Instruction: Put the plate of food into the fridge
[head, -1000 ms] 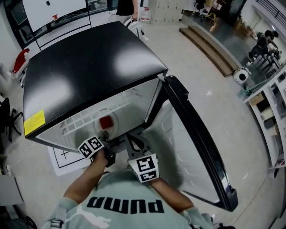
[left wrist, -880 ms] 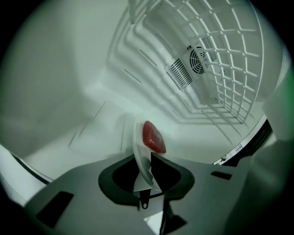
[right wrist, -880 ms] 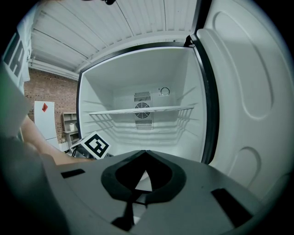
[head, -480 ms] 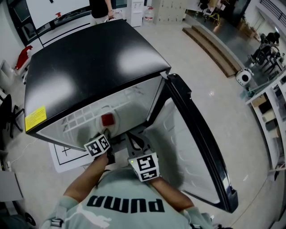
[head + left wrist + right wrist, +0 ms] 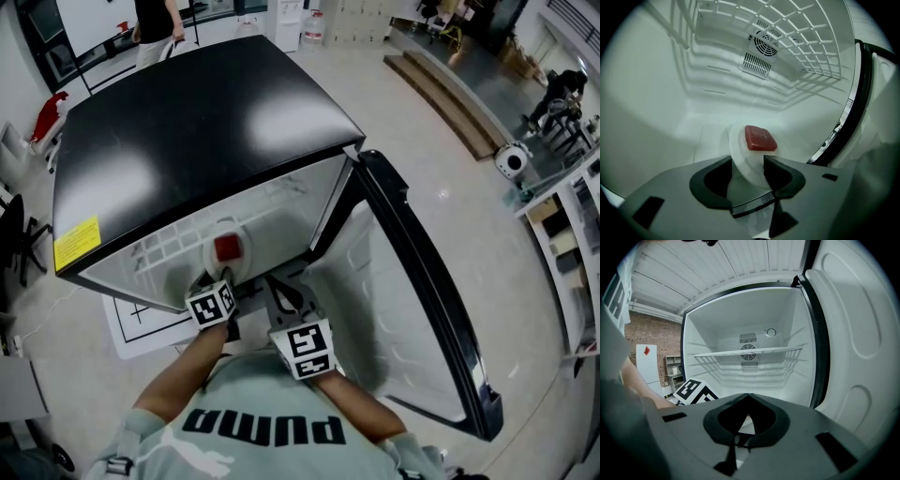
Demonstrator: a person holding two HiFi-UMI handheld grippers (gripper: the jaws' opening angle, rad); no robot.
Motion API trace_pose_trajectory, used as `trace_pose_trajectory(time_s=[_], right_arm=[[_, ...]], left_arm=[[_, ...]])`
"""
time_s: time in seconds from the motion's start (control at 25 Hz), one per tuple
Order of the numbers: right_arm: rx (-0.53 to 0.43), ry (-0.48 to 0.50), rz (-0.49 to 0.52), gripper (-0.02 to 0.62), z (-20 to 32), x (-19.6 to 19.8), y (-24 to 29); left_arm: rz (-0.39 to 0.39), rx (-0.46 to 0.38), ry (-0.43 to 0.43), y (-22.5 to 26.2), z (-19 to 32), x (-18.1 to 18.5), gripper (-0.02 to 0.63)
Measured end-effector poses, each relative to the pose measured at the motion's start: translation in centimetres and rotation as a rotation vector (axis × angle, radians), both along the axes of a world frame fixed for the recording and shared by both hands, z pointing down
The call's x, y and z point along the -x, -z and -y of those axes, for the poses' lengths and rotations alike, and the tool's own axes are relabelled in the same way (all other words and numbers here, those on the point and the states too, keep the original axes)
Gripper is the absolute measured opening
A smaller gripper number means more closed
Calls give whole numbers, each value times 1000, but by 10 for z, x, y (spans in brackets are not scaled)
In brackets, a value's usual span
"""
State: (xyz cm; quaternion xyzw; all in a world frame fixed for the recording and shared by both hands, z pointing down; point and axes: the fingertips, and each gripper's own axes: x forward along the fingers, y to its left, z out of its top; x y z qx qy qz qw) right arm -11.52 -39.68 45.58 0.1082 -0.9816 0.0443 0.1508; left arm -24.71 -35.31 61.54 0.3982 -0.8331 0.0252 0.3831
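A white plate [image 5: 740, 146] with a red block of food [image 5: 760, 138] lies on the white floor of the open fridge [image 5: 187, 122]. In the left gripper view its near rim sits between the jaws of my left gripper [image 5: 747, 161], which are opening and stand apart on either side of it. From the head view the plate [image 5: 228, 265] shows just inside the fridge mouth, ahead of the left gripper [image 5: 218, 284]. My right gripper [image 5: 748, 395] hangs shut and empty before the fridge opening, beside the left one [image 5: 286, 298].
The fridge door [image 5: 412, 291] swings wide open to the right. A wire shelf [image 5: 747, 352] spans the fridge above the plate, with a fan grille [image 5: 759, 54] on the back wall. A person [image 5: 155, 23] stands far behind the fridge.
My left gripper has shifted a little to the right at the fridge mouth. The person in the background has walked to the left. The right gripper has stayed put.
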Motion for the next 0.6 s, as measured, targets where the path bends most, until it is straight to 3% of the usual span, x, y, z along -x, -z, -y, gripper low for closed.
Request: trace_pose_trajectory(time_s=[0.32,0.6], right_arm=[[-13,-4,-5,5,-11,3,1],[-23,-11,-11,5,-26,12,1]], left_arm=[[47,4,-15,3,-9,7,204],[88,-136,-86,40,-15,-2,204]])
